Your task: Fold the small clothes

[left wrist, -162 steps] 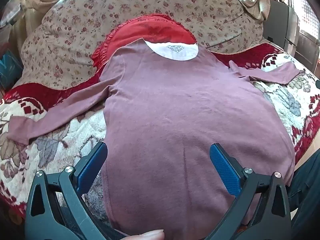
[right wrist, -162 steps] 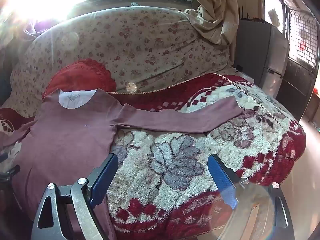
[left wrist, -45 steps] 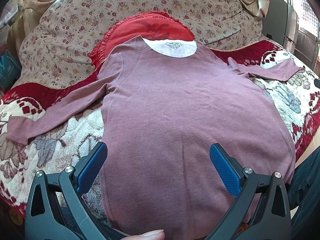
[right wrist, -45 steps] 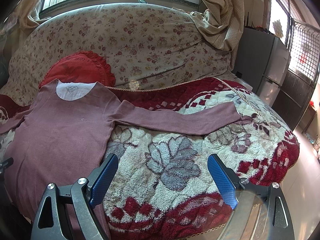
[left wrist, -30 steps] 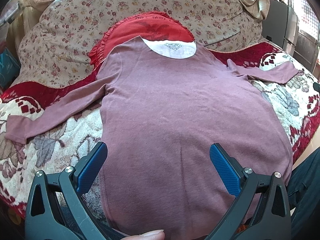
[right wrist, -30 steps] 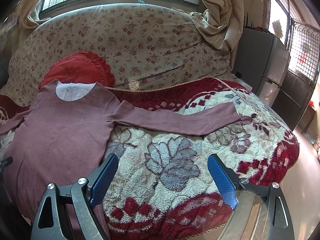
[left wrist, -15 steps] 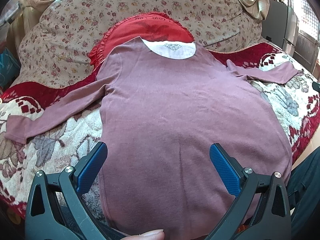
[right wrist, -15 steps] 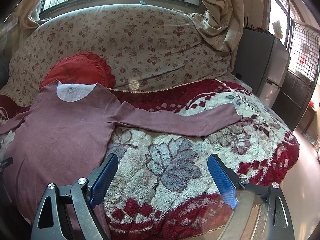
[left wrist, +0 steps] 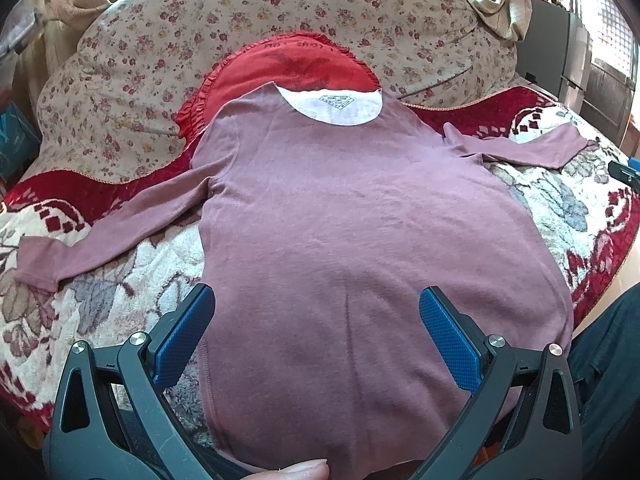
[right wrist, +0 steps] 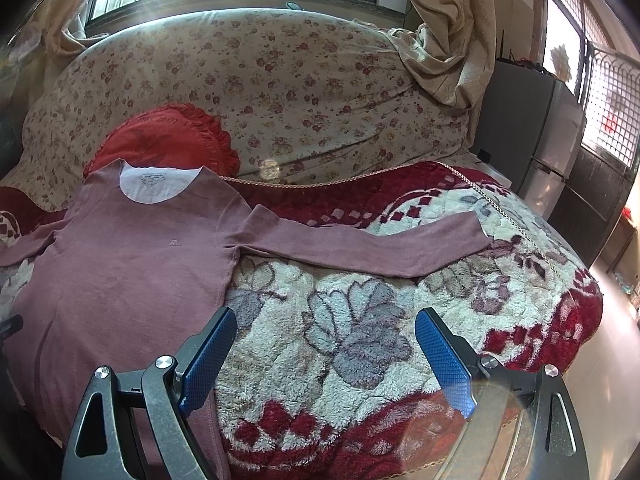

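A mauve long-sleeved shirt (left wrist: 352, 240) lies flat, front up, on a floral blanket, both sleeves spread out sideways. Its white neck lining rests against a red cushion. My left gripper (left wrist: 316, 312) is open and empty, hovering over the shirt's lower body near the hem. In the right wrist view the shirt (right wrist: 128, 268) lies at the left, its sleeve (right wrist: 360, 248) stretched to the right. My right gripper (right wrist: 324, 332) is open and empty above the blanket, right of the shirt's side seam.
A red ruffled cushion (left wrist: 280, 64) leans on the floral sofa back (right wrist: 280, 80). The red-and-cream blanket (right wrist: 360, 340) covers the seat and drops off at the right edge. A grey cabinet (right wrist: 532, 132) stands at the right. A thumb tip (left wrist: 296, 470) shows at the bottom.
Almost nothing has moved. Both grippers stay open and hover in place; the views have shifted only slightly.
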Demonstrator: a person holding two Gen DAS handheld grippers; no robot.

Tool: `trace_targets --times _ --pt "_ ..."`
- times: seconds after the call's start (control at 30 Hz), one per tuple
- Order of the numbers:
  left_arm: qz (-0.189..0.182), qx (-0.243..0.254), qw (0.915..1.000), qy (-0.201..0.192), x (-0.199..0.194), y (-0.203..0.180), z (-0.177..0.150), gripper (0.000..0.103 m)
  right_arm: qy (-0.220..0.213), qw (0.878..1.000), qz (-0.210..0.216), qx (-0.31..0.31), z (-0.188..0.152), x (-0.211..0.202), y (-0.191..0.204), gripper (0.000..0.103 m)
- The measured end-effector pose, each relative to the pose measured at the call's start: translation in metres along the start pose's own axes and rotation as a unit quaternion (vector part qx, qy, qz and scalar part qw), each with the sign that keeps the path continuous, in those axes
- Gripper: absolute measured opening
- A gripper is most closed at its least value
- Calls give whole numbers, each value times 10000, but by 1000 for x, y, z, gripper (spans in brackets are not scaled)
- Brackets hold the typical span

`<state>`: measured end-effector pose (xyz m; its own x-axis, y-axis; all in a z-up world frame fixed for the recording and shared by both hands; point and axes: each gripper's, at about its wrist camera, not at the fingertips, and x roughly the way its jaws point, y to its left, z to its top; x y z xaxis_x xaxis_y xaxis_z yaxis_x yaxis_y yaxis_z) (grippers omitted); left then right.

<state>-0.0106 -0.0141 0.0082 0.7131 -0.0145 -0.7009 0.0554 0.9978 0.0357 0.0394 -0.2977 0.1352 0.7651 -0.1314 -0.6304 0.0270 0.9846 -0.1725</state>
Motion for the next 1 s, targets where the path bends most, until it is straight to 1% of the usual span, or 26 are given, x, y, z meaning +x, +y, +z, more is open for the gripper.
trace_targets --times 0.13,0.2,0.3,0.47,0.63,0.7,0.77,0.83,0.87,0.9,1.0 --pt "-13 -107 9999 35 7 4 -2 102 -4 10000 32 -32 1 0 5 90" --pt "40 -78 9999 126 14 3 -3 102 4 10000 44 -56 1 1 7 90" --pt "56 -44 9999 150 18 5 -5 102 23 9999 10 -100 2 4 10 90" --pt "7 -242 9993 276 23 15 -4 102 111 9999 20 -78 4 9 13 90" --pt "-9 -292 9991 304 25 17 -5 102 144 9998 64 -139 7 12 22 90" --pt "-26 -332 9990 289 24 19 -5 102 164 9996 204 -74 11 15 25 90" --pt "-140 -484 9984 270 22 27 -2 102 134 9979 608 196 20 20 25 89" --pt "-221 -731 9968 229 17 41 5 102 -101 9945 939 455 33 22 27 88" --pt "-165 -837 9962 177 13 50 9 102 -238 9932 1024 497 40 23 31 88" --pt "-35 -959 9953 130 8 62 16 102 -359 9923 1081 493 49 26 37 88" --pt "329 -1268 9914 2 -6 103 35 102 -515 9898 1294 289 71 40 62 88"
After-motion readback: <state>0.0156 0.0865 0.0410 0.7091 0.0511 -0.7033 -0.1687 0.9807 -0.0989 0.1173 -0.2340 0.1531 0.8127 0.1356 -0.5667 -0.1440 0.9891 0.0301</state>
